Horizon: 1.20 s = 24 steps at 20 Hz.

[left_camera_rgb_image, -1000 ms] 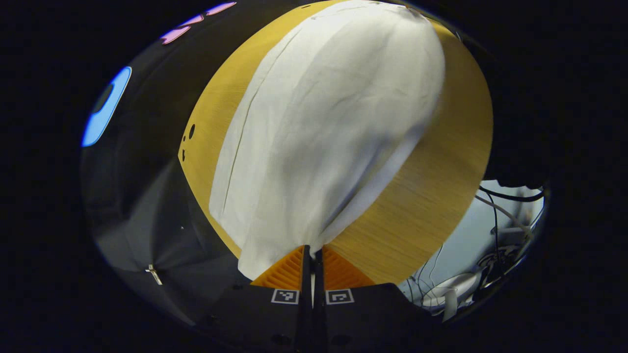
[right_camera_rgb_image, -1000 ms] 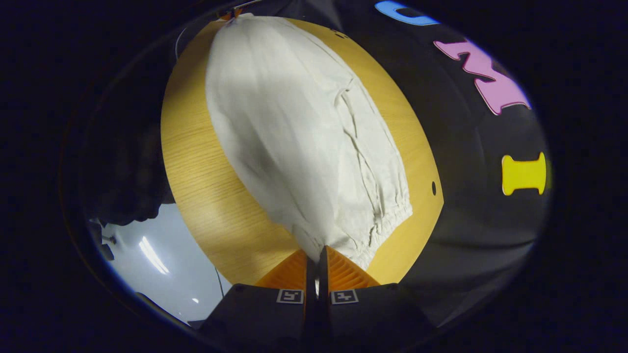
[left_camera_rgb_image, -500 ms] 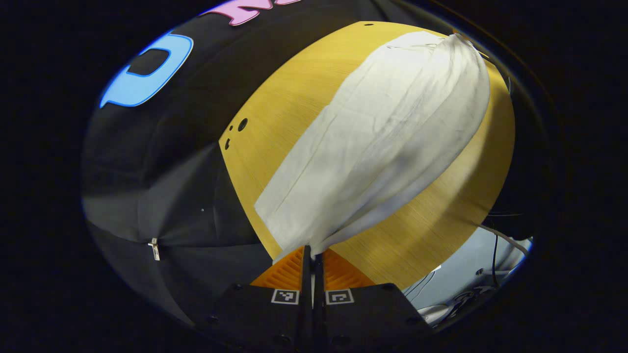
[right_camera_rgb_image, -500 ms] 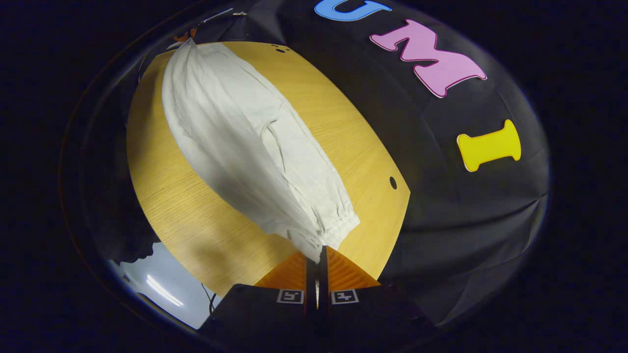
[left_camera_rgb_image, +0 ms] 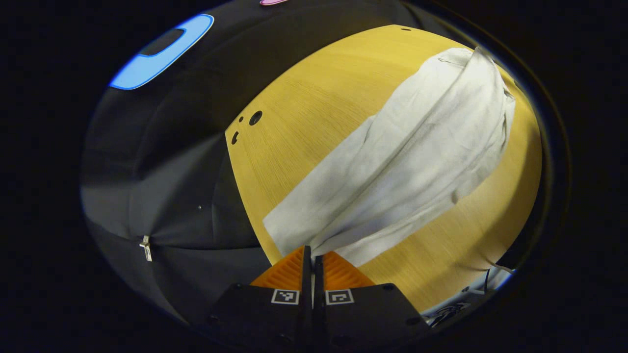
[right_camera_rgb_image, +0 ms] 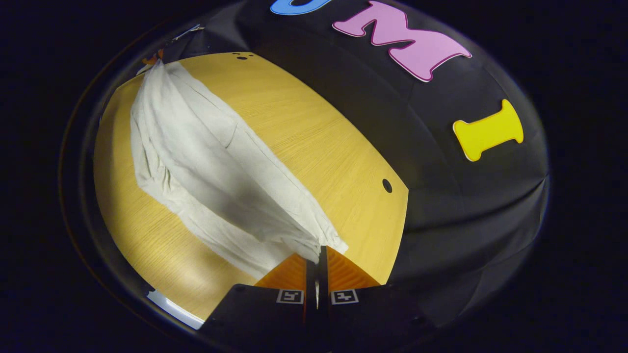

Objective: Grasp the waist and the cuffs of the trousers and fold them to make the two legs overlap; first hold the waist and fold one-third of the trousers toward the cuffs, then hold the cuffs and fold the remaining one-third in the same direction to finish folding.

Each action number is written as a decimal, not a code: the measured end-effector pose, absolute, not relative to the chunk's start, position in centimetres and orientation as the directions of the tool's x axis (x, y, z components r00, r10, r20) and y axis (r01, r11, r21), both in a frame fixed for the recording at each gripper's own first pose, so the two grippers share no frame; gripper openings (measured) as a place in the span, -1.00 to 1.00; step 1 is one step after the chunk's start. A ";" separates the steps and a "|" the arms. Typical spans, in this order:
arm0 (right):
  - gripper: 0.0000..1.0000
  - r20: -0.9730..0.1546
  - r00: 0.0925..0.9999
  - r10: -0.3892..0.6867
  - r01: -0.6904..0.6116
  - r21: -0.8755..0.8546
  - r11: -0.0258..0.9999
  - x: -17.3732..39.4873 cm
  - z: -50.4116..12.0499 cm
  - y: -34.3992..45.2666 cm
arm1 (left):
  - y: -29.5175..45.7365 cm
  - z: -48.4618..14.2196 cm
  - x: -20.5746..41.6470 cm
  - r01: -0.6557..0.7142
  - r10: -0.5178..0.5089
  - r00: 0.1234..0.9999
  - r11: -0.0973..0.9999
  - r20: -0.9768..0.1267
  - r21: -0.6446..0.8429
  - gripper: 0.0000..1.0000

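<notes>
Table: the round wooden table (left_camera_rgb_image: 314,108) is carrying the garment; its light grain is showing on both sides of the cloth, and small dark holes (left_camera_rgb_image: 255,117) are sitting near its rim. In the right gripper view the same table (right_camera_rgb_image: 314,142) is lying under the cloth, with one hole (right_camera_rgb_image: 387,186) close to the edge.
Trousers: the white trousers (left_camera_rgb_image: 417,152) are lying stretched in a long band across the tabletop, bunching into lengthwise folds, with one layer draping over another. In the right gripper view the trousers (right_camera_rgb_image: 206,162) are running from the far rim of the table down to the fingers at the bottom.
Left gripper: the left gripper (left_camera_rgb_image: 312,255) is pinching one end of the trousers near the table's edge; its fingers are pressing together with a thin fold of cloth between them.
Right gripper: the right gripper (right_camera_rgb_image: 318,255) is pinching the other, gathered end of the trousers; its fingers are nearly closing on the fabric bunched between them.
Zip pull: a small metal zip pull (left_camera_rgb_image: 145,243) is hanging on the dark cloth wall beside the table.
</notes>
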State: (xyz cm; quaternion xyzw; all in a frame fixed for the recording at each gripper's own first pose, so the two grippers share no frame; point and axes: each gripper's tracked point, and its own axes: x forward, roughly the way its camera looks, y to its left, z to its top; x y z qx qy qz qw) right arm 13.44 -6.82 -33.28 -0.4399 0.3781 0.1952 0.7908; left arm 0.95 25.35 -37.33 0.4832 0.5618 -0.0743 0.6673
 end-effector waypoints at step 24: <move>-0.12 -0.792 0.560 -0.242 -0.671 -0.605 0.428 16.3 -41.1 -8.5 | 27.7 -37.2 3.8 0.725 0.625 0.349 0.293 -0.698 0.624 0.88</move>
